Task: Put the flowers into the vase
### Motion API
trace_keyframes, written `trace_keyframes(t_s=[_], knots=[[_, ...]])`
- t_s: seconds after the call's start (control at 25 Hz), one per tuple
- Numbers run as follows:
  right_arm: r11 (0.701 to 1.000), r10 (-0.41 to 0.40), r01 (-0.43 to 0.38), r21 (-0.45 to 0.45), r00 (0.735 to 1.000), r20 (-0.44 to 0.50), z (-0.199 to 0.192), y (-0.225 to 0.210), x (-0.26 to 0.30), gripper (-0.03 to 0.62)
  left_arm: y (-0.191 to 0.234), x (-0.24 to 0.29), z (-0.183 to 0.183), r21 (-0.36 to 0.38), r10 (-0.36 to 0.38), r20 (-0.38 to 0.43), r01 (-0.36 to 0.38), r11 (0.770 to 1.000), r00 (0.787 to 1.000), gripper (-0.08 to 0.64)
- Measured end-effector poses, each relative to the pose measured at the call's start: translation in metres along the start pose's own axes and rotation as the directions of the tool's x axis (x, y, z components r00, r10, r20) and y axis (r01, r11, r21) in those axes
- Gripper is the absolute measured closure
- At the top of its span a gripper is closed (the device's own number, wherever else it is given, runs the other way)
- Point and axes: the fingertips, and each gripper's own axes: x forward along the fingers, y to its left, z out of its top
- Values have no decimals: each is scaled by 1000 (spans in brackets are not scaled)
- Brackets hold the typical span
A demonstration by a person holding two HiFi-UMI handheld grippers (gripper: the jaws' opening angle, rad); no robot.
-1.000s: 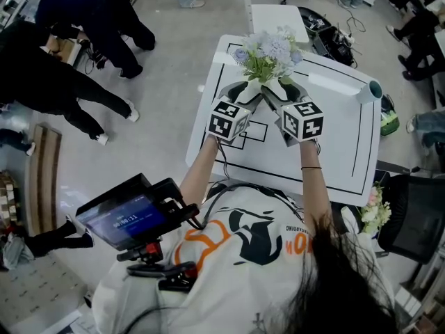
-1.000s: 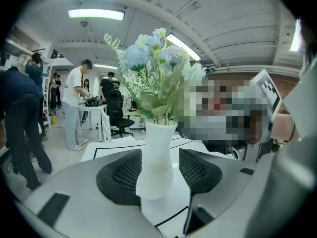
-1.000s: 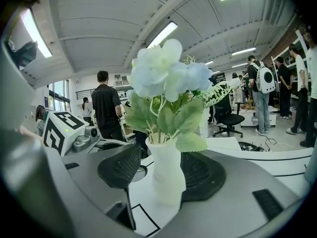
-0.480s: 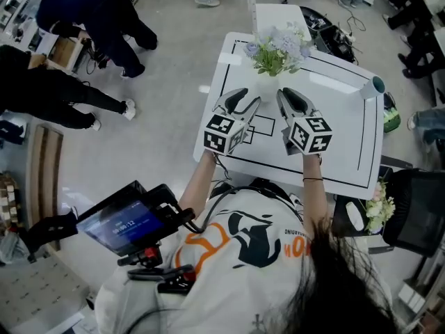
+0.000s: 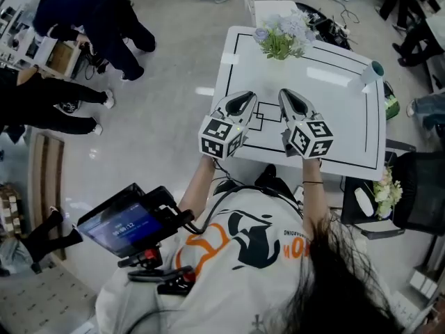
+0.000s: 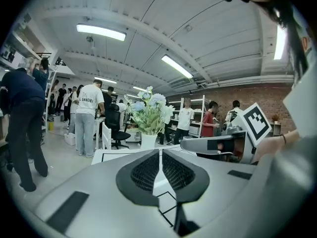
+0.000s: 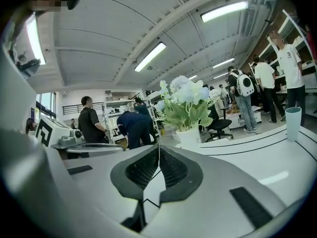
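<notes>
A bouquet of pale blue and white flowers (image 5: 281, 35) stands upright in a white vase at the far edge of the white table (image 5: 348, 124). In the left gripper view the flowers (image 6: 151, 114) rise from the vase (image 6: 148, 141) straight ahead. They also show in the right gripper view, flowers (image 7: 185, 100) above vase (image 7: 188, 137). My left gripper (image 5: 245, 97) is well short of the vase. Its jaws are closing, nearly together, with nothing between them. My right gripper (image 5: 286, 94) is beside it, jaws closing to shut and empty.
A teal cup (image 5: 376, 69) stands at the table's far right corner. Another bouquet (image 5: 384, 190) lies on a black chair to the right. People stand left of the table and beyond it. Black lines mark rectangles on the tabletop.
Both grippers have let go of the vase with the flowers and drawn back toward me, and their jaws went from wide open to together. The bouquet stays in its vase.
</notes>
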Motion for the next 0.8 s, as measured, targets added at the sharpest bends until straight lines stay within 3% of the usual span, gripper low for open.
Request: trace_keyframes(t_s=[0.8], knots=[[995,-91,88,36,992,84,-33,100,-89,578,-51,-113,-8,-15,-75,72,77,997,995,549]])
